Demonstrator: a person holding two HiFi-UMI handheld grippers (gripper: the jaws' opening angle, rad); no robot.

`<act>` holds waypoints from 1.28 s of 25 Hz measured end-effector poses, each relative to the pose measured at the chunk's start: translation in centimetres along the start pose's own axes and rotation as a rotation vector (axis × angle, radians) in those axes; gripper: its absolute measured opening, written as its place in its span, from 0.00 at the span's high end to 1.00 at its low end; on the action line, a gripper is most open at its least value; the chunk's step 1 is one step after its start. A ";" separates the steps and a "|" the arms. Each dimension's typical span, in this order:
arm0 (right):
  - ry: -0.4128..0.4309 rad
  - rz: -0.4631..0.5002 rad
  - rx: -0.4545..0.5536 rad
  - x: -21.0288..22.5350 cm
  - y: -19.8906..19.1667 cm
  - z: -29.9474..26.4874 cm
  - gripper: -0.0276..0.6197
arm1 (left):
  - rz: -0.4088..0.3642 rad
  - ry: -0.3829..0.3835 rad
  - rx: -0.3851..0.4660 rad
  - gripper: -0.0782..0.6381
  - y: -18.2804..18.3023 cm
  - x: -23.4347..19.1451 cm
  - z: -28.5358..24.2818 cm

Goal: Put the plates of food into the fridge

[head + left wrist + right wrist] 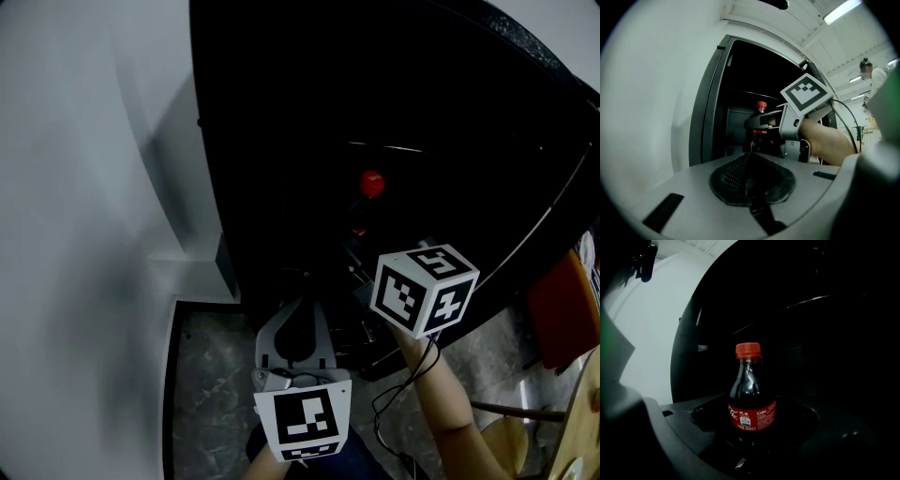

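The fridge (394,112) stands open, and its inside is very dark. My right gripper (364,246) reaches into the opening, shut on a small cola bottle (751,394) with a red cap (372,183) and a red label. The bottle stands upright between the jaws (751,430). My left gripper (298,317) hangs lower and nearer, just outside the fridge, with its jaws closed together (749,161) and nothing in them. In the left gripper view the right gripper (774,123) and the bottle cap (761,105) show ahead. No plate of food is in sight.
A white wall (84,187) runs along the fridge's left side. Dark speckled floor (206,375) lies below. A thin shelf edge (384,147) glints inside the fridge. An orange-red object (562,309) and wooden furniture (525,431) sit at the right. A person (876,75) stands far off.
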State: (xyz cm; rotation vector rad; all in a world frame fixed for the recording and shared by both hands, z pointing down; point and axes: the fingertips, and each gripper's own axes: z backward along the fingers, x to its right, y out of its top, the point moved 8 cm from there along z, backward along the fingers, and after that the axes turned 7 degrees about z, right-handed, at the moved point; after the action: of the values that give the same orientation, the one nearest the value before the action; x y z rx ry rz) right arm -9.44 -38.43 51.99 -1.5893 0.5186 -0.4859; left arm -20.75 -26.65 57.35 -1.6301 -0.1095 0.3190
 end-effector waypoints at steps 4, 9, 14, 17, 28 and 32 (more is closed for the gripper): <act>-0.001 0.005 -0.026 0.0 -0.2 -1.3 0.50 | -0.001 -0.002 0.006 0.88 -1.0 -0.3 0.0; -0.031 0.023 0.020 -0.3 -0.5 -2.1 0.50 | 0.020 -0.002 0.023 0.88 -1.4 -0.7 0.1; -0.038 0.049 0.050 -0.4 -0.6 -2.6 0.50 | 0.024 0.003 0.033 0.88 -2.0 -0.7 0.2; -0.046 0.054 0.068 -0.4 -0.7 -2.7 0.50 | 0.026 0.008 0.033 0.88 -2.5 -0.7 0.4; -0.108 0.064 0.302 -0.8 -1.2 -0.5 0.50 | 0.008 0.016 0.065 0.88 -2.7 -1.2 1.4; -0.132 0.056 0.358 -1.1 -1.4 2.4 0.50 | 0.009 0.018 0.089 0.88 -2.3 -1.5 1.8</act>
State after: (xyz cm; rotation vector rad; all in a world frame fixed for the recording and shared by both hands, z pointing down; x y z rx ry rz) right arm -8.87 -35.74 53.15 -1.2509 0.3521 -0.4031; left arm -22.34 -25.13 59.74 -1.5457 -0.0735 0.3120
